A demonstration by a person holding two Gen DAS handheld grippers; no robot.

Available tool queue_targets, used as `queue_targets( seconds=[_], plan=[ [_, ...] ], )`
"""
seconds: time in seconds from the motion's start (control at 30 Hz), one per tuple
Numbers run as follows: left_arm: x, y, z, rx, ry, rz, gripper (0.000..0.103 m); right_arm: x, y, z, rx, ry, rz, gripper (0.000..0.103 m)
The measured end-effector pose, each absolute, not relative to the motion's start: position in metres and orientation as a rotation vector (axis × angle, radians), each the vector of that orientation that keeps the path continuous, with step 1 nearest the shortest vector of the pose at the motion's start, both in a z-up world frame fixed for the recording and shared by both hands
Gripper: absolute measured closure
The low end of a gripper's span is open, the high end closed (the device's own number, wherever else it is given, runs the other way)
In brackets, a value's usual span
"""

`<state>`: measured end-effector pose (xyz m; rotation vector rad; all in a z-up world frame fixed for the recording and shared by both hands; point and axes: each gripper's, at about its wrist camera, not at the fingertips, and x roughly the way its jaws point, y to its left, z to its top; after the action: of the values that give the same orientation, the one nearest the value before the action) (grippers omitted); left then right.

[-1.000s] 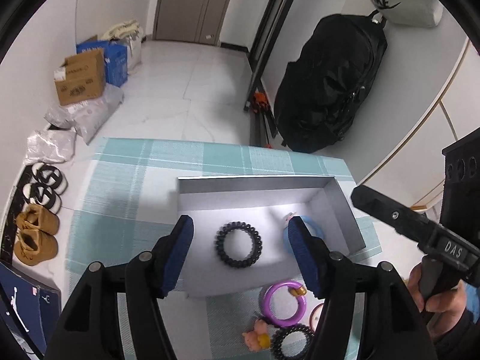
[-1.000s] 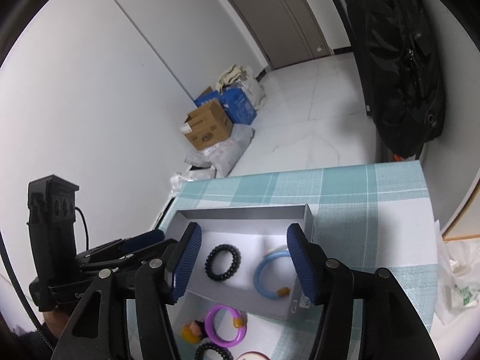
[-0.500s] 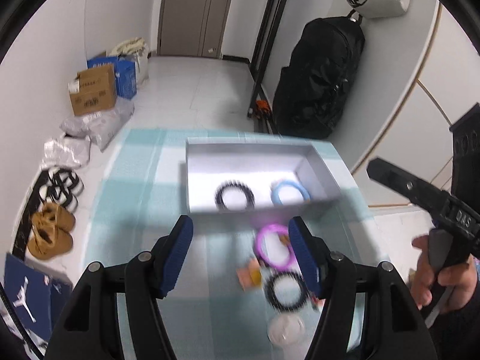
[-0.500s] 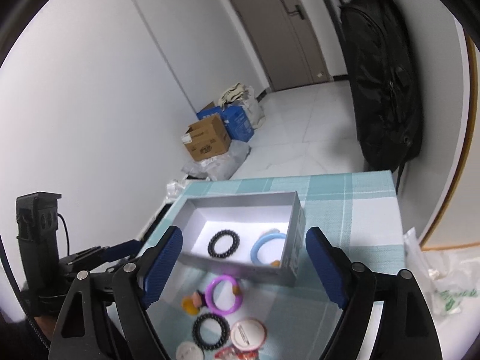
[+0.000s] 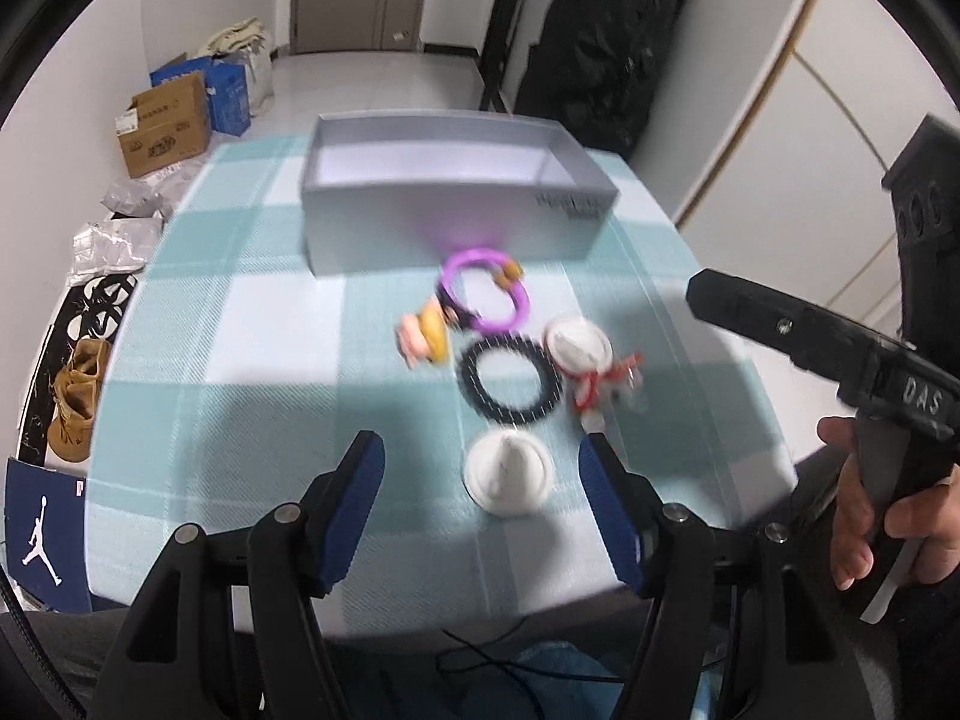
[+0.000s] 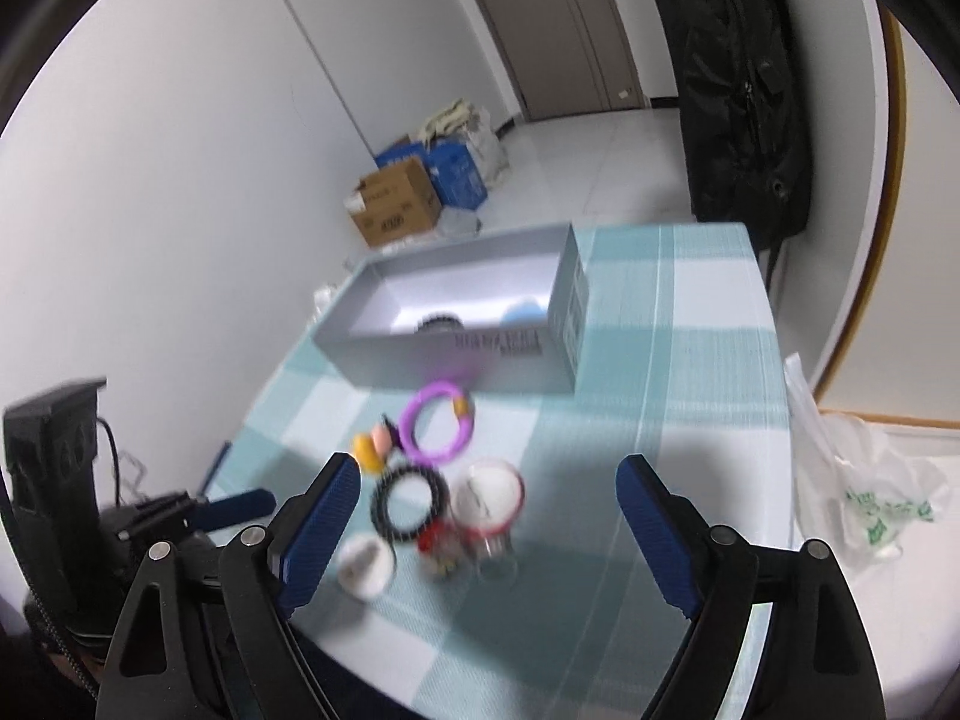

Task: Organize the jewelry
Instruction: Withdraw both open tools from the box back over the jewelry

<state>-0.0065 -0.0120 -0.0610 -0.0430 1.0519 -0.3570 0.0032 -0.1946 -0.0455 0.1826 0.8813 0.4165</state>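
Observation:
A grey box stands at the far side of the checked cloth; in the right wrist view a black ring and a blue ring lie in it. In front of it lie a purple ring, a black coil ring, a pink and yellow charm, two white round pieces and a red and white piece. My left gripper is open and empty, just short of the near white piece. My right gripper is open and empty above the pile.
The table is covered in a teal checked cloth. A black backpack hangs behind it. Cardboard boxes and shoes lie on the floor at the left. A plastic bag sits off the table's right edge.
Both grippers have drawn back from the box toward the table's near edge. The loose pieces in front of the box have come into view. Both stay open and empty.

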Motion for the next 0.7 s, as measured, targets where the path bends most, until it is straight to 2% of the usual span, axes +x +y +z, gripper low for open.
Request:
queue_targets(
  seconds=[0.3, 0.7],
  plan=[
    [-0.006, -0.023, -0.081, 0.036, 1.122, -0.337, 0.040, -0.025, -0.193, -0.053, 0.139, 0.915, 0.390, 0.015],
    [-0.017, -0.034, -0.089, 0.123, 1.130, -0.317, 0.040, -0.032, -0.198, -0.056, 0.154, 0.936, 0.361, 0.015]
  ],
)
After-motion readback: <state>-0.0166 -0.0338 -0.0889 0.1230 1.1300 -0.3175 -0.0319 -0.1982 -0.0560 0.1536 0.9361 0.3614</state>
